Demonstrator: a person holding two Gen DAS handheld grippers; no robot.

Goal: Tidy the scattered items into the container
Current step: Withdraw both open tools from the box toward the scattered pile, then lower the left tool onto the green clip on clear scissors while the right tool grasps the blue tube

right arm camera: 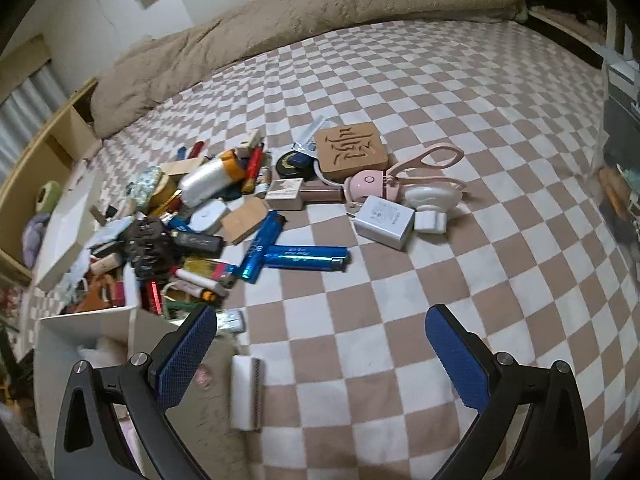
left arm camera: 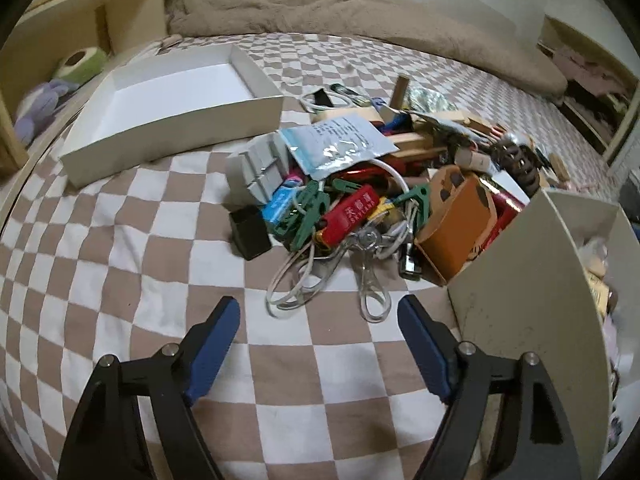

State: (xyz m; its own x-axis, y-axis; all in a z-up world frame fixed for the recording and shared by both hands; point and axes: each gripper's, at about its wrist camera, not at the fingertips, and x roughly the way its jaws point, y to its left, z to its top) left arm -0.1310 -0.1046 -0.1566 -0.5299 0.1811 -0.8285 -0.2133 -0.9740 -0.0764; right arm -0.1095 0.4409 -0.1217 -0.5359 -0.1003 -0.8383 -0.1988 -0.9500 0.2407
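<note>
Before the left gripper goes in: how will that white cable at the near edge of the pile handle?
The white cable lies in loose loops, so it is probably floppy and will sag from one grip point. It runs under the green clips and beside the clear-handled tool, so lifting it likely drags neighbours. It looks thin and light.

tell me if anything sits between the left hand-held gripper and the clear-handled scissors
Nothing visible does. The left hand-held gripper is open over bare checkered bedspread, and the scissors lie just ahead at the pile's near edge, handles toward it.
</note>
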